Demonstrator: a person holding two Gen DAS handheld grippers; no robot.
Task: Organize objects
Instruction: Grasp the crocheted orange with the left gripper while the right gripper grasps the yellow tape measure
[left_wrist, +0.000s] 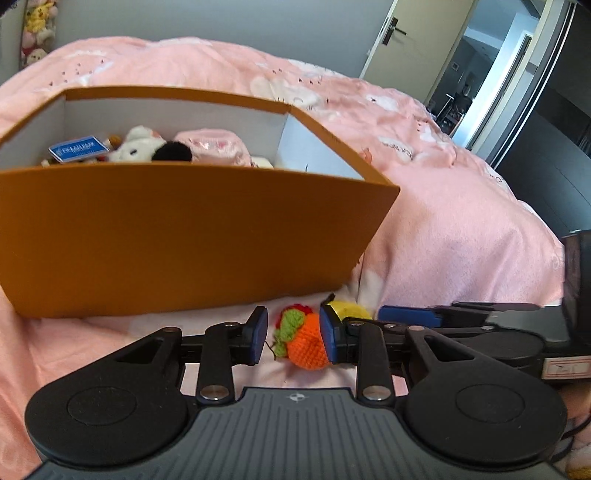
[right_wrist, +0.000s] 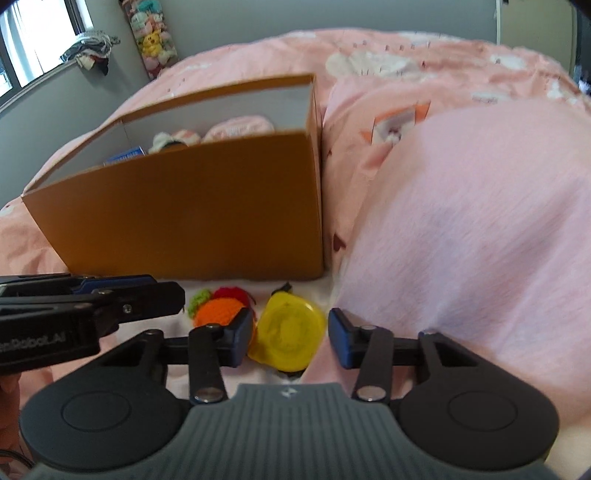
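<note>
An orange crocheted fruit with green leaves (left_wrist: 304, 341) lies on the pink bed in front of an orange box (left_wrist: 177, 236). My left gripper (left_wrist: 293, 334) is open around it, its right pad touching the fruit. A yellow round tape measure (right_wrist: 286, 332) lies beside the fruit (right_wrist: 218, 312). My right gripper (right_wrist: 291, 338) is open with the tape measure between its fingers. The box (right_wrist: 192, 214) holds plush toys (left_wrist: 142, 147) and a blue card (left_wrist: 77, 147). A red crocheted piece (right_wrist: 231, 294) sits behind the fruit.
A pink blanket mound (right_wrist: 472, 240) rises to the right of the box. The left gripper's fingers (right_wrist: 110, 299) reach in from the left in the right wrist view. A door (left_wrist: 391, 37) and hallway stand at the far right.
</note>
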